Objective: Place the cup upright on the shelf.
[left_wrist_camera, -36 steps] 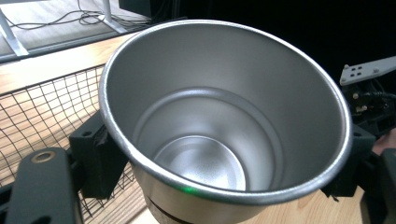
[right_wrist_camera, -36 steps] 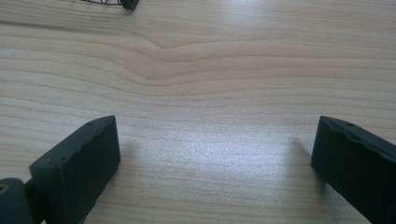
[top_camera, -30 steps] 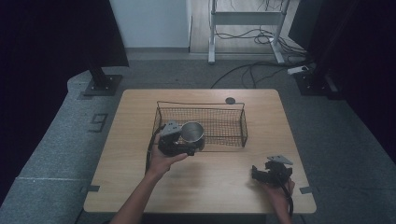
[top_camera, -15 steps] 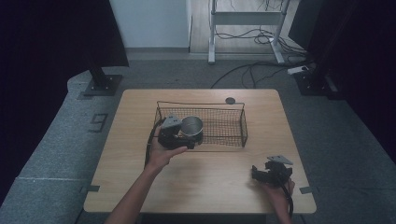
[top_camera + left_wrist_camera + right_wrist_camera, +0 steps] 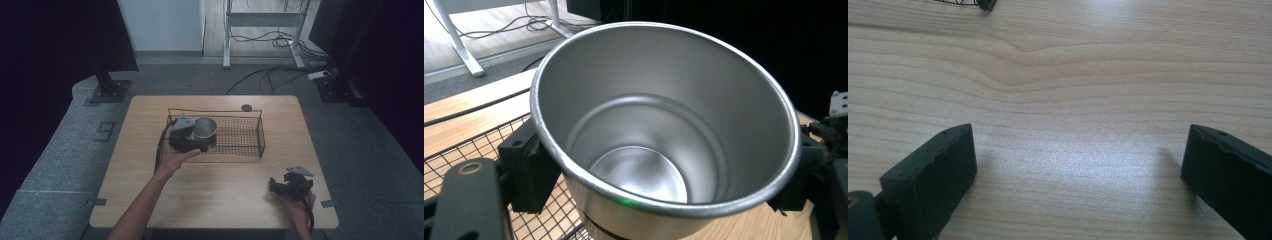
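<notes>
Now the left tool pinches a cup over the basket. Right tool, jaws spread, sits near the desk's front right corner.

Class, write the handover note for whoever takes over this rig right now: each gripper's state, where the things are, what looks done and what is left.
Left gripper: shut on the metal cup, jaws on either side of its wall; the cup is upright and empty, held at the left end of the wire basket.
Right gripper: open, holding nothing, low over the wooden table near its front right corner.
A small dark disc lies on the table behind the basket.
Done: cup grasped and brought to the basket.
Left, probably: set the cup down in the basket, release it.
</notes>
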Action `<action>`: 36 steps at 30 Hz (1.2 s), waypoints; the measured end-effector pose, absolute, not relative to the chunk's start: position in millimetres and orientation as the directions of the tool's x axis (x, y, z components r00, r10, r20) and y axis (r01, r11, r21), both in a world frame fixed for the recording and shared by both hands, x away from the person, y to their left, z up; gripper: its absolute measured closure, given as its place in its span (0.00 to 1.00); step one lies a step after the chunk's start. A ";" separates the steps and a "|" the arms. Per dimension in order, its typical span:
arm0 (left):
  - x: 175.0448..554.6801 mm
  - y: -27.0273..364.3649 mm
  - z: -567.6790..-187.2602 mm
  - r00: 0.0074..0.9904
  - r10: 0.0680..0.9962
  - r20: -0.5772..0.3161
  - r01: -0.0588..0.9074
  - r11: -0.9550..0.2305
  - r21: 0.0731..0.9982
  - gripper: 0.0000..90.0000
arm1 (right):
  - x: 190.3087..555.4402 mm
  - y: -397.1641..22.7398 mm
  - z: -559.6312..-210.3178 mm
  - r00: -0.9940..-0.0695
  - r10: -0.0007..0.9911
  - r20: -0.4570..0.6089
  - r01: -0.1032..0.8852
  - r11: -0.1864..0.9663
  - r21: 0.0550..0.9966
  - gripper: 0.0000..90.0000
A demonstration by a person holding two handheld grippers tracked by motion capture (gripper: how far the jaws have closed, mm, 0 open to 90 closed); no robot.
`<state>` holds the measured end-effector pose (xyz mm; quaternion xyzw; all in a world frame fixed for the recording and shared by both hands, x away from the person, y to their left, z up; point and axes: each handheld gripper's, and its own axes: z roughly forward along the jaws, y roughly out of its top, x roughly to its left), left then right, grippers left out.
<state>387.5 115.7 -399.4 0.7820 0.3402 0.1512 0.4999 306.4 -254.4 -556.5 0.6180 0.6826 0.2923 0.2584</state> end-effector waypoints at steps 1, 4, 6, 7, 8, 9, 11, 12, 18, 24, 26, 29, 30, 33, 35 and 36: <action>389.1 116.6 -399.6 0.721 0.685 -0.104 0.384 -0.270 0.883 0.20 | 306.4 -254.5 -556.5 -0.103 0.995 0.008 0.693 0.066 0.718 0.01; 394.6 118.4 -400.7 0.710 0.699 -0.091 0.389 -0.281 0.877 0.20 | 306.4 -254.5 -556.5 -0.103 0.995 0.009 0.693 0.065 0.718 0.01; 398.0 119.9 -401.4 0.706 0.702 -0.092 0.396 -0.284 0.873 0.20 | 306.4 -254.5 -556.6 -0.104 0.995 0.010 0.692 0.065 0.719 0.01; 399.4 120.7 -401.6 0.704 0.704 -0.092 0.398 -0.284 0.872 0.20 | 306.5 -254.4 -556.7 -0.103 0.995 0.009 0.691 0.065 0.720 0.01; 401.0 122.0 -402.0 0.701 0.707 -0.095 0.401 -0.280 0.872 0.20 | 306.5 -254.4 -556.7 -0.103 0.995 0.010 0.691 0.064 0.720 0.01; 401.8 122.7 -402.3 0.701 0.706 -0.101 0.404 -0.275 0.872 0.20 | 306.4 -254.5 -556.7 -0.103 0.995 0.009 0.691 0.065 0.720 0.01; 403.6 123.8 -403.5 0.703 0.703 -0.106 0.404 -0.272 0.873 0.20 | 306.5 -254.4 -556.7 -0.103 0.995 0.009 0.691 0.065 0.720 0.01; 404.4 124.0 -404.0 0.703 0.704 -0.104 0.404 -0.275 0.873 0.20 | 306.4 -254.4 -556.7 -0.103 0.995 0.009 0.691 0.065 0.720 0.01; 411.2 125.5 -407.6 0.697 0.708 -0.109 0.414 -0.274 0.868 0.20 | 306.4 -254.5 -556.6 -0.104 0.995 0.009 0.691 0.066 0.719 0.01; 418.2 124.0 -411.4 0.690 0.717 -0.100 0.420 -0.285 0.862 0.20 | 306.4 -254.5 -556.6 -0.104 0.995 0.009 0.691 0.066 0.720 0.01; 420.7 124.0 -412.1 0.689 0.717 -0.106 0.422 -0.279 0.863 0.20 | 306.3 -254.5 -556.6 -0.104 0.995 0.009 0.692 0.066 0.719 0.01; 423.6 123.5 -414.5 0.686 0.720 -0.103 0.426 -0.282 0.860 0.20 | 306.3 -254.5 -556.6 -0.104 0.995 0.009 0.692 0.066 0.719 0.01; 424.6 123.2 -415.6 0.684 0.722 -0.103 0.428 -0.282 0.859 0.20 | 306.3 -254.5 -556.6 -0.104 0.995 0.010 0.692 0.065 0.719 0.01; 427.9 123.2 -418.2 0.680 0.726 -0.101 0.432 -0.286 0.855 0.20 | 306.4 -254.4 -556.6 -0.103 0.995 0.009 0.692 0.065 0.719 0.01; 430.4 123.6 -419.8 0.677 0.729 -0.102 0.438 -0.287 0.852 0.20 | 306.3 -254.5 -556.6 -0.105 0.994 0.010 0.692 0.065 0.719 0.01; 431.6 123.8 -420.6 0.676 0.730 -0.100 0.439 -0.290 0.850 0.20 | 306.3 -254.4 -556.6 -0.103 0.995 0.010 0.692 0.065 0.719 0.01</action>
